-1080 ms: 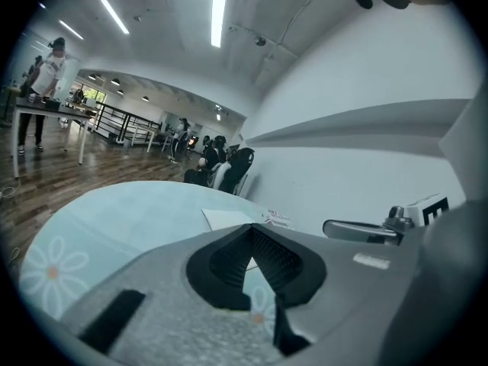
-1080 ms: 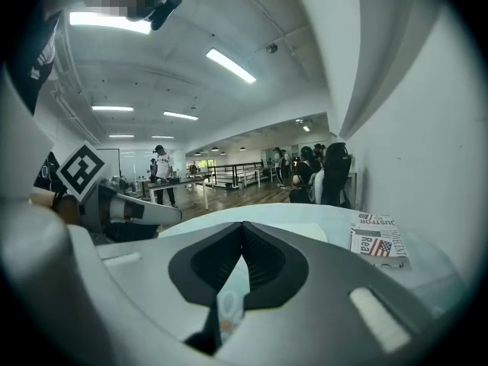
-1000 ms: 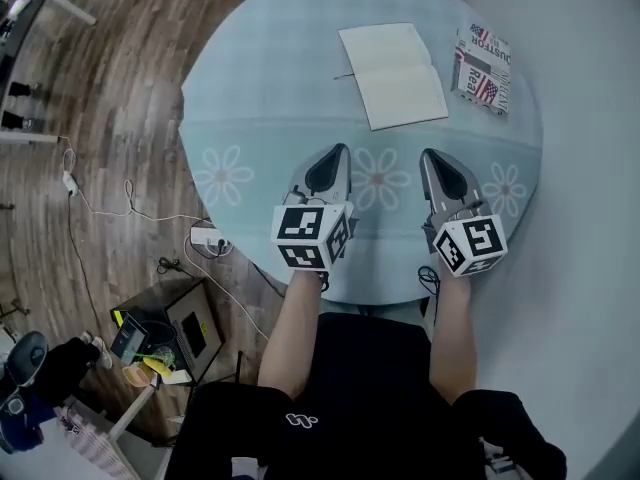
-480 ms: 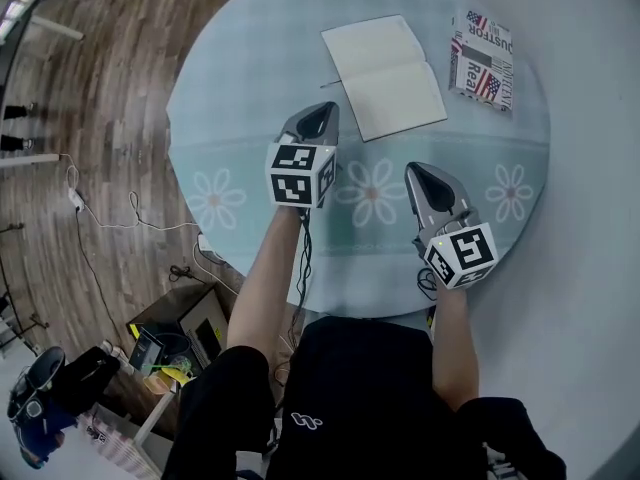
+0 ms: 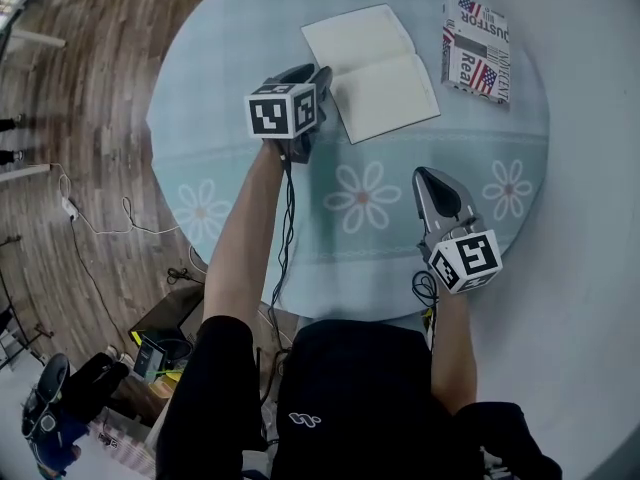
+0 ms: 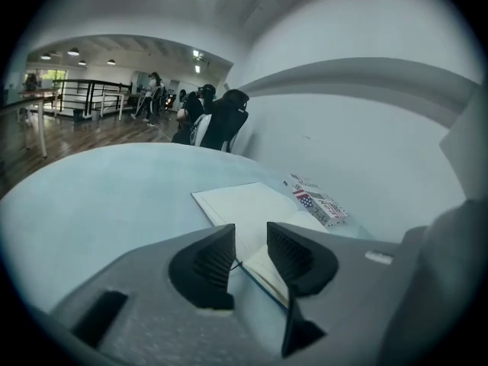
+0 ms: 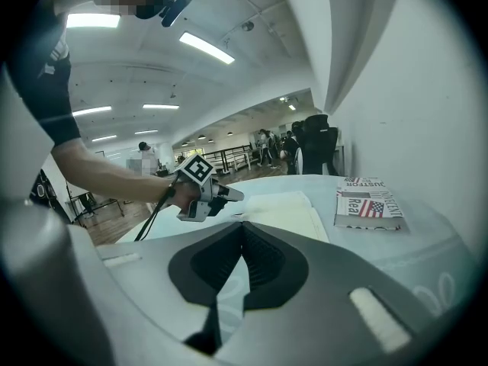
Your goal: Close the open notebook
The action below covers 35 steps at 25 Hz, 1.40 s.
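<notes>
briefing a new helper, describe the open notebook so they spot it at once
On the round table with the pale blue daisy cloth, look at the far half. The open notebook lies flat there, blank cream pages up, unlike the closed flag-printed book on its right.

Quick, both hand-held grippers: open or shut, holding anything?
Left hand-held gripper: opening, gripping nothing; notebook edge just ahead.
Right hand-held gripper: shut, empty.

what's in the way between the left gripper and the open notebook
Nothing visible. The left gripper is opening its jaws at the open notebook, whose near edge shows in their gap, ungripped. The flag-printed book lies off to the right.
</notes>
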{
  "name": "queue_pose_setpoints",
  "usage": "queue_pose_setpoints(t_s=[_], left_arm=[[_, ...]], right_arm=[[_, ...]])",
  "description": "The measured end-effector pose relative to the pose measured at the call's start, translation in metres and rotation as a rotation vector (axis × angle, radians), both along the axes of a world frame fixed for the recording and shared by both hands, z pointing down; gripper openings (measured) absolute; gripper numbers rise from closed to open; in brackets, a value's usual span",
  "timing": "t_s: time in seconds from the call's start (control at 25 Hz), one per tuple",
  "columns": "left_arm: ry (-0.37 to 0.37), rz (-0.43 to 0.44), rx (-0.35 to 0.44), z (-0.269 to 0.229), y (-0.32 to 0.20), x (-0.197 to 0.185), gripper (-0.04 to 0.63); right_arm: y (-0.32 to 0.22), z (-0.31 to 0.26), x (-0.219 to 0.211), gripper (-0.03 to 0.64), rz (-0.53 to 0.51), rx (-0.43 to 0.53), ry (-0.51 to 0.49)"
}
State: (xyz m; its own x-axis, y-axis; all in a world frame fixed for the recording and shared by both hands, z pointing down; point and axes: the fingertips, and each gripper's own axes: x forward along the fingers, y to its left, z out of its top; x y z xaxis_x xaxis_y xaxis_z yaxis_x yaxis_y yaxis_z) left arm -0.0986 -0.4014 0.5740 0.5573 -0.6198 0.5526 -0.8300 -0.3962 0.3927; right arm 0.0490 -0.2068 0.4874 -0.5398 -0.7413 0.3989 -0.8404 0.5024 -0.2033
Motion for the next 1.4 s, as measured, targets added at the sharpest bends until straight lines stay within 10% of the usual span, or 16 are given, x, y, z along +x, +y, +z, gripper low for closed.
queue_pose_setpoints(t_s=[0.52,0.84,1.4], left_arm=[[0.168,-0.028,-0.328,0.041,-0.032,0.014,0.27],[0.106,-0.085,-0.384,0.054,-0.035,0.001,0.114],[-0.161,0.137,0.007,0.022,-0.017,0.013,0.018]], right_arm=[[-0.001,0.013,0.016,0.014,0.017,-0.026,0.023],[0.003,0.018,0.02,0.014,0.019,-0.036,0.027],[0.017,0.025,0.016,0.014,0.011,-0.062,0.036]])
